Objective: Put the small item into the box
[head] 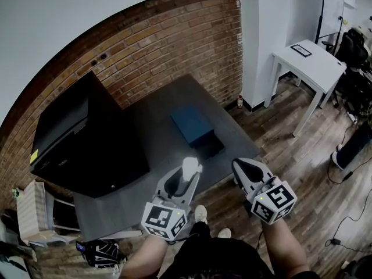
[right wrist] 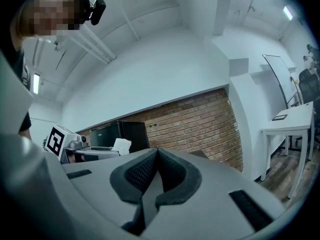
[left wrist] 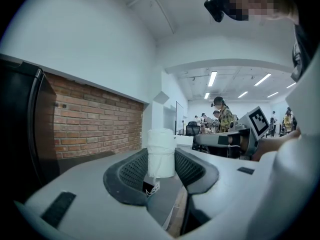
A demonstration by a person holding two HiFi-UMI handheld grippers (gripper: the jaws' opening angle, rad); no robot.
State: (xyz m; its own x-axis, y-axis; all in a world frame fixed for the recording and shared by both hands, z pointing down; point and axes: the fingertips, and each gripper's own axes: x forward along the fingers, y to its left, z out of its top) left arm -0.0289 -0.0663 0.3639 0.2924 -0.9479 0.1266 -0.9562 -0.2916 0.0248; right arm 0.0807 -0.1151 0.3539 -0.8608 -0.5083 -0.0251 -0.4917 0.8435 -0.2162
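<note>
The left gripper's fingers [left wrist: 131,171] are pinched in on the small item [left wrist: 161,151], a little white roll standing upright between the pads, gripped by its lower half with the top poking out above them. The right gripper [right wrist: 157,166] has its jaws pressed together on nothing and just hangs at the lower right of the head view. In that view the left gripper [head: 187,176] sits low centre, with the roll at its tip over the near edge of the grey table [head: 145,156]. The blue box [head: 192,125] rests mid-frame on that table, near the roll but apart from it. Hard to tell from here whether its top is open. The roll looks like wrapped paper or cloth with a loose thread dangling off the bottom, so it's probably light and squishy, not fragile. A gentle side pinch around the middle seems right, since squeezing harder would likely just dent it.
</note>
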